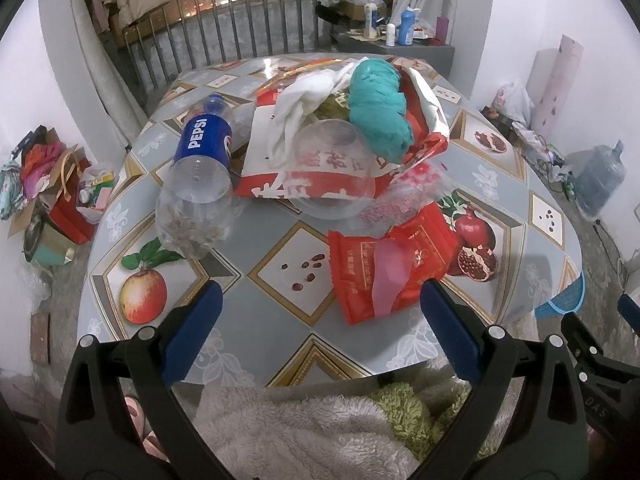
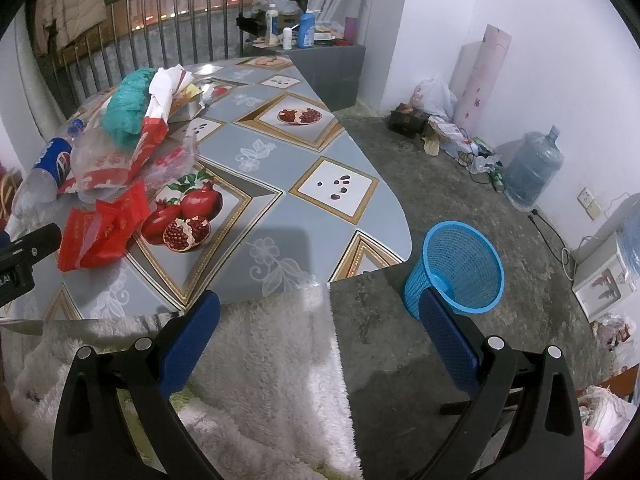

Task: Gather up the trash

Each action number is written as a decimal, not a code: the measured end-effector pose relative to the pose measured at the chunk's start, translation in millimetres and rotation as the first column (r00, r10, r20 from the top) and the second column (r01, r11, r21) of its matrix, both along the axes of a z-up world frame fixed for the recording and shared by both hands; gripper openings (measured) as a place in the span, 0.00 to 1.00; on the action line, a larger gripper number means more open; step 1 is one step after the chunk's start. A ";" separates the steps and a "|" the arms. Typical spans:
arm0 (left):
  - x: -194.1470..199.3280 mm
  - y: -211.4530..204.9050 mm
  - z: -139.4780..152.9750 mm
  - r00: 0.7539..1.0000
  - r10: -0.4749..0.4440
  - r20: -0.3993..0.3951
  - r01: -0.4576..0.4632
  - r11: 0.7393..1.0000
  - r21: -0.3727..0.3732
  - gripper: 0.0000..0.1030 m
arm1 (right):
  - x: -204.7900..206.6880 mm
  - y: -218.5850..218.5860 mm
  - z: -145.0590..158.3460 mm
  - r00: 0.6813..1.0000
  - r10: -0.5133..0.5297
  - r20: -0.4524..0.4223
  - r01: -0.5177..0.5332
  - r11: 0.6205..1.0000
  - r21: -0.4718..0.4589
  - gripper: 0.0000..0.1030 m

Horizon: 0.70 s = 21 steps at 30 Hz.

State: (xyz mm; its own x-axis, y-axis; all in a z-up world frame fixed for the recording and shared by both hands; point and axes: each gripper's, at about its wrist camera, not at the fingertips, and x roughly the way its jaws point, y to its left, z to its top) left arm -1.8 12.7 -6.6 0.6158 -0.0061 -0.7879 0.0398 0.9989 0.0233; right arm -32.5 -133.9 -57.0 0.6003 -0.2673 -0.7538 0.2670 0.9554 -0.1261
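Observation:
Trash is piled on a table [image 1: 280, 248] with a fruit-print cover. An empty Pepsi bottle [image 1: 200, 160] lies at the left. A red and white paper bag [image 1: 340, 140] holds a teal plastic bag [image 1: 378, 108], white tissue and a clear plastic cup [image 1: 332, 172]. Red snack wrappers [image 1: 384, 268] lie nearest. My left gripper [image 1: 320, 312] is open above the near table edge, just short of the wrappers. My right gripper [image 2: 320, 324] is open, off the table's right corner. A blue mesh wastebasket [image 2: 460, 268] stands on the floor by its right finger.
A fluffy white sleeve [image 2: 272, 360] lies under both grippers. A metal railing [image 1: 224, 36] runs behind the table. Bags and boxes [image 1: 56, 184] clutter the floor at the left. A water jug [image 2: 532, 168] and cables lie along the right wall.

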 end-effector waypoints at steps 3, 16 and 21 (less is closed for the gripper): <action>4.5 8.9 2.1 1.000 0.011 0.000 -0.011 1.000 -0.015 0.93 | 1.8 0.9 0.1 1.000 0.016 0.010 -0.016 1.000 0.012 0.94; 3.3 58.2 17.8 0.975 -0.089 0.202 0.144 0.949 -0.281 0.93 | 25.6 27.8 10.7 0.954 0.259 0.153 -0.279 0.952 0.124 0.94; 11.2 68.6 18.0 0.969 -0.094 0.227 0.163 0.938 -0.306 0.93 | 51.4 38.3 7.9 0.930 0.337 0.148 -0.364 0.898 0.247 0.94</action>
State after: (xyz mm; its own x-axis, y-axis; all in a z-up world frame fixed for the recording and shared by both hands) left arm 9.4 81.3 11.4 0.7411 -0.3269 -0.5865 0.1970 0.9409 -0.2755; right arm 18.9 -95.6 -49.0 0.6930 0.1761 -0.6991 -0.0935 0.9835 0.1550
